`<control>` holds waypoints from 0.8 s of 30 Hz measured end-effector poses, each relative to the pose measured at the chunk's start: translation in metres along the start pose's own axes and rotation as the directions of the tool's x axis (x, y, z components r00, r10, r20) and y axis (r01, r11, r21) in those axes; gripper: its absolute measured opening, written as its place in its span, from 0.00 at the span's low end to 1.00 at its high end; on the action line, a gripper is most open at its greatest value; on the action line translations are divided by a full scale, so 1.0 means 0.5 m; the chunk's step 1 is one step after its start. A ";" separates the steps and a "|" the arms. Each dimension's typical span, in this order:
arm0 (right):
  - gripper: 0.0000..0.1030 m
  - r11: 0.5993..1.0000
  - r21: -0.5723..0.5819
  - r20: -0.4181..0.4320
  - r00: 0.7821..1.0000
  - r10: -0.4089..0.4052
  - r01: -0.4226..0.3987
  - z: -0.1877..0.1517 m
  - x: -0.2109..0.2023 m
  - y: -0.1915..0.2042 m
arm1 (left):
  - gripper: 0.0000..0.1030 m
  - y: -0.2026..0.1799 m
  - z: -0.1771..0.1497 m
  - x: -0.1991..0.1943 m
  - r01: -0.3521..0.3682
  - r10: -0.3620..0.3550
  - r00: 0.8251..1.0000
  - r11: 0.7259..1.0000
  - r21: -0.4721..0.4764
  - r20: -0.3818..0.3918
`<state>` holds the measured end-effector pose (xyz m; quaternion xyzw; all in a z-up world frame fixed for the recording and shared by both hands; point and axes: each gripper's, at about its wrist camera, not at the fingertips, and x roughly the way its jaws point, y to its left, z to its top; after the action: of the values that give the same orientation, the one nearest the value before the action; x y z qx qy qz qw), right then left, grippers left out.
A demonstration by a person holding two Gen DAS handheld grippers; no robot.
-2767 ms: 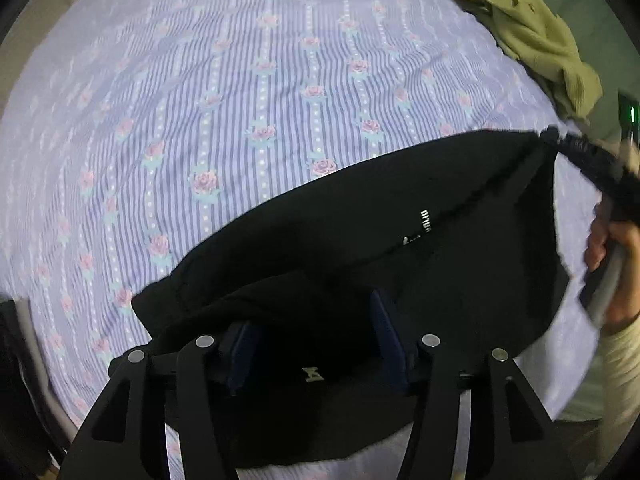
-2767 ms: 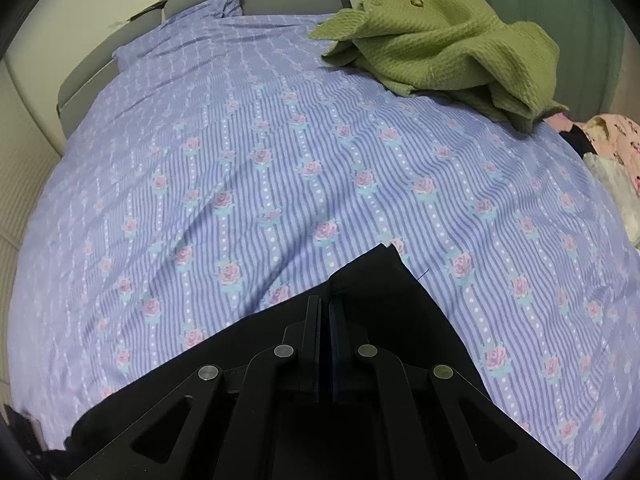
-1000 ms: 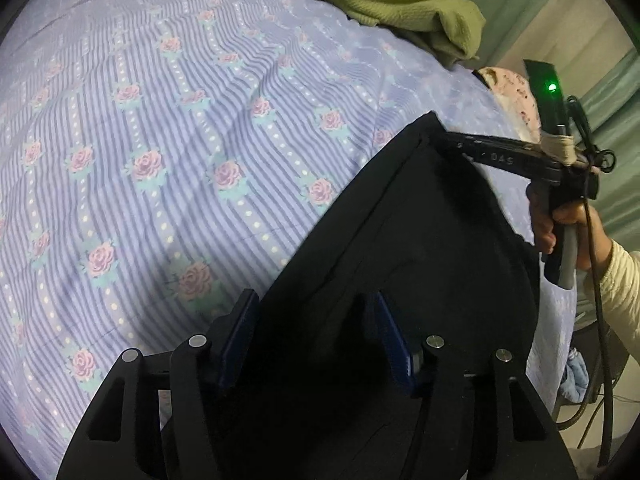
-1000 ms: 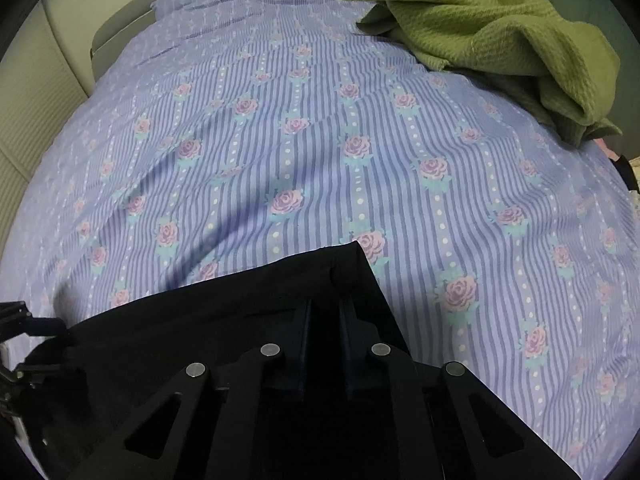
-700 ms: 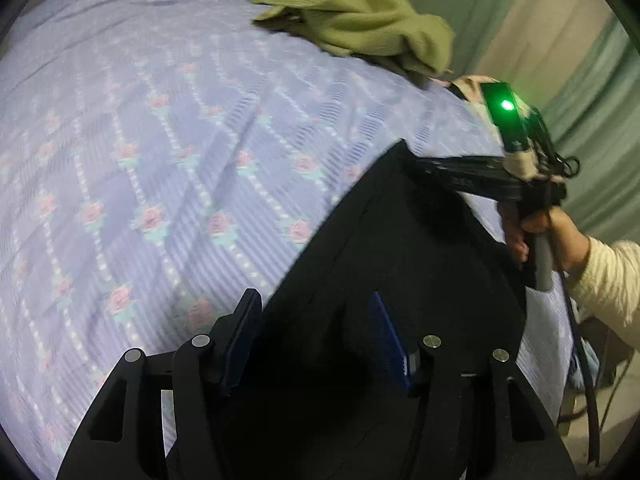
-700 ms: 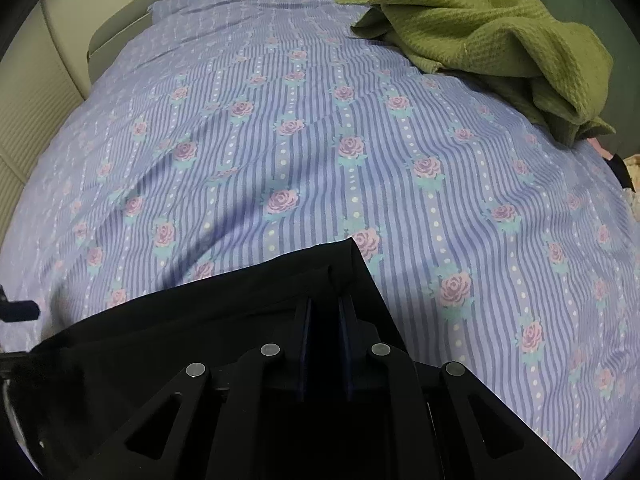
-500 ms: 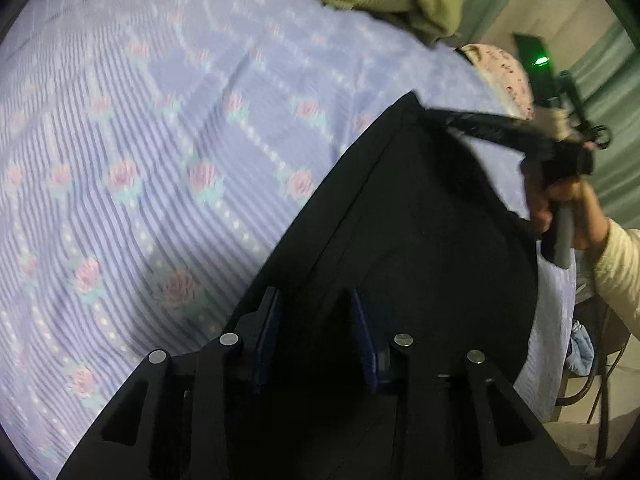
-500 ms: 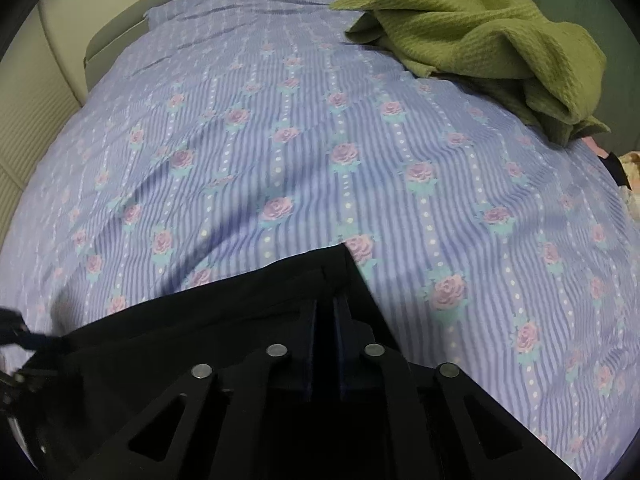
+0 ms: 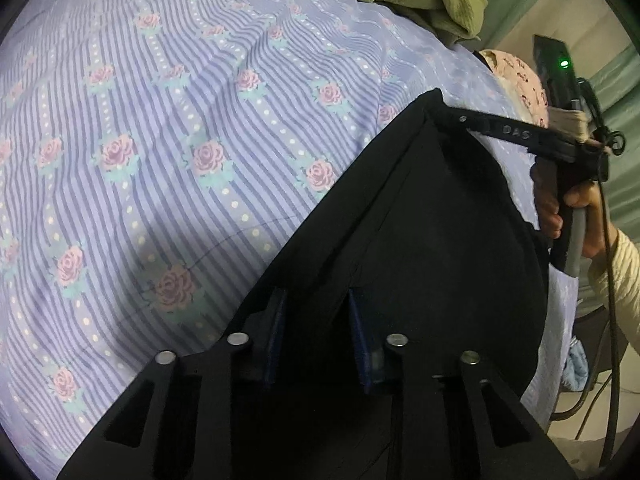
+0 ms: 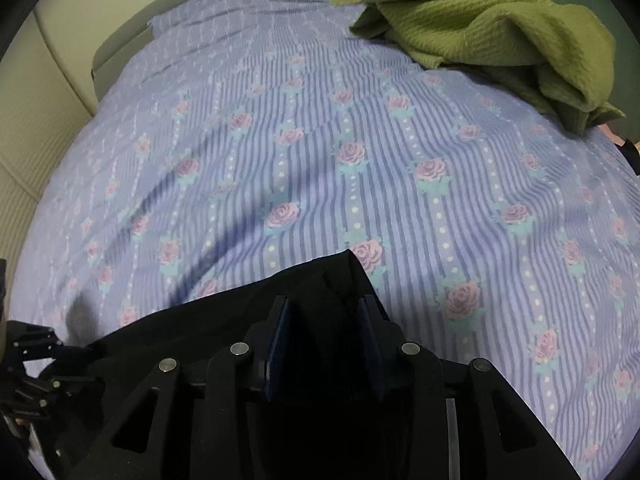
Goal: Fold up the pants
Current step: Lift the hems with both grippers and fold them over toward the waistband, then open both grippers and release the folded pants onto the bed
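The black pants [image 9: 420,220] look limp and light, best pinched at corners; left tongs [image 9: 316,320] closing over cloth, right tongs [image 10: 324,332] opening off it.

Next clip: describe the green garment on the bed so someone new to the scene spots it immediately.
Start from the bed's striped lilac rose-print sheet. At its far right corner, toward the headboard, lies the green knit garment, crumpled in a heap. Its olive waffle texture sets it apart from the smooth black pants spread at the near edge.
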<state>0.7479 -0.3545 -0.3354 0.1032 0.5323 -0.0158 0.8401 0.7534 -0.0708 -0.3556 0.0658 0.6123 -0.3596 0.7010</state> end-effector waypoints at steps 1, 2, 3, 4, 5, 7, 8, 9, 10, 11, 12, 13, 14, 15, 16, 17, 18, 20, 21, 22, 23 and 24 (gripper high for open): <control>0.35 1.000 0.001 -0.009 1.000 0.000 0.000 0.000 0.005 -0.001 | 0.19 -0.002 0.003 0.001 0.000 0.000 1.000 1.000 -0.006 0.001; 0.27 1.000 0.000 -0.013 1.000 0.001 -0.001 0.000 0.009 -0.001 | 0.17 -0.002 0.000 0.000 0.003 -0.003 1.000 1.000 -0.009 0.004; 0.22 1.000 -0.015 -0.013 1.000 -0.005 0.005 0.000 0.010 0.002 | 0.14 -0.004 -0.004 -0.002 0.001 -0.001 1.000 1.000 -0.005 0.012; 0.13 1.000 -0.024 -0.018 1.000 0.004 -0.004 0.000 0.009 0.005 | 0.10 -0.007 -0.005 -0.005 0.001 -0.001 1.000 1.000 -0.004 0.018; 0.11 1.000 -0.025 -0.018 1.000 0.008 -0.008 -0.002 0.005 0.007 | 0.07 -0.009 -0.008 -0.011 0.013 -0.013 0.999 1.000 -0.010 0.031; 0.08 1.000 -0.030 0.016 1.000 -0.001 0.002 -0.004 -0.018 0.013 | 0.07 -0.013 -0.011 -0.028 0.042 -0.040 0.997 0.999 -0.024 0.060; 0.08 1.000 -0.024 0.045 0.999 -0.005 0.006 -0.003 -0.036 0.015 | 0.07 -0.017 -0.011 -0.040 0.046 -0.044 0.996 0.999 -0.022 0.082; 0.07 1.000 -0.020 0.062 0.998 -0.006 0.007 -0.001 -0.048 0.015 | 0.07 -0.021 -0.008 -0.047 0.044 -0.043 0.995 0.999 -0.016 0.094; 0.07 1.000 -0.021 0.085 0.996 -0.012 0.014 0.004 -0.064 0.018 | 0.07 -0.026 -0.002 -0.053 0.035 -0.034 0.994 0.999 -0.009 0.104; 0.06 0.999 -0.025 0.099 0.995 -0.019 0.021 0.009 -0.072 0.020 | 0.07 -0.024 0.006 -0.055 0.017 -0.016 0.994 1.000 -0.013 0.110; 0.06 0.999 -0.034 0.110 0.994 -0.019 0.023 0.021 -0.076 0.023 | 0.07 -0.021 0.010 -0.052 0.014 -0.012 0.994 1.000 -0.019 0.107; 0.06 0.999 -0.039 0.109 0.994 -0.023 0.027 0.029 -0.074 0.024 | 0.07 -0.015 0.016 -0.048 0.003 0.000 0.995 1.000 -0.029 0.102; 0.06 0.999 -0.042 0.101 0.994 -0.029 0.033 0.037 -0.067 0.026 | 0.07 -0.008 0.025 -0.039 -0.019 0.024 0.995 0.999 -0.046 0.098; 0.06 0.998 -0.049 0.091 0.995 -0.036 0.041 0.046 -0.057 0.026 | 0.07 -0.002 0.032 -0.033 -0.023 0.028 0.995 0.998 -0.060 0.095; 0.06 0.996 -0.061 0.088 0.995 -0.052 0.057 0.053 -0.048 0.031 | 0.07 0.006 0.040 -0.025 -0.021 0.029 0.995 0.996 -0.082 0.091; 0.06 0.995 -0.069 0.085 0.994 -0.065 0.071 0.053 -0.043 0.035 | 0.07 0.015 0.045 -0.014 -0.020 0.029 0.997 0.993 -0.115 0.078; 0.06 0.994 -0.074 0.078 0.994 -0.072 0.078 0.056 -0.034 0.038 | 0.08 0.021 0.044 -0.005 -0.026 0.034 0.997 0.992 -0.122 0.066; 0.09 0.994 -0.070 0.051 0.996 -0.077 0.081 0.058 -0.017 0.036 | 0.15 0.021 0.041 -0.002 -0.051 0.058 0.997 0.991 -0.122 0.053; 0.13 0.994 -0.062 0.040 0.995 -0.088 0.090 0.056 -0.016 0.033 | 0.21 0.017 0.037 -0.010 -0.058 0.066 0.996 0.991 -0.118 0.059; 0.27 0.991 -0.047 0.045 0.991 -0.123 0.125 0.051 -0.023 0.031 | 0.35 0.012 0.036 -0.022 -0.082 0.091 0.993 0.990 -0.114 0.070; 0.43 0.986 -0.040 0.065 0.985 -0.159 0.162 0.047 -0.037 0.032 | 0.42 0.009 0.033 -0.046 -0.117 0.129 0.987 0.986 -0.115 0.099; 0.47 0.974 -0.035 0.123 0.968 -0.217 0.223 0.038 -0.069 0.038 | 0.48 0.008 0.030 -0.070 -0.129 0.145 0.980 0.984 -0.123 0.133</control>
<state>0.7526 -0.3424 -0.2935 0.0220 0.4900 -0.1020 0.8655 0.7683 -0.0611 -0.3215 0.0421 0.5747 -0.2786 0.7684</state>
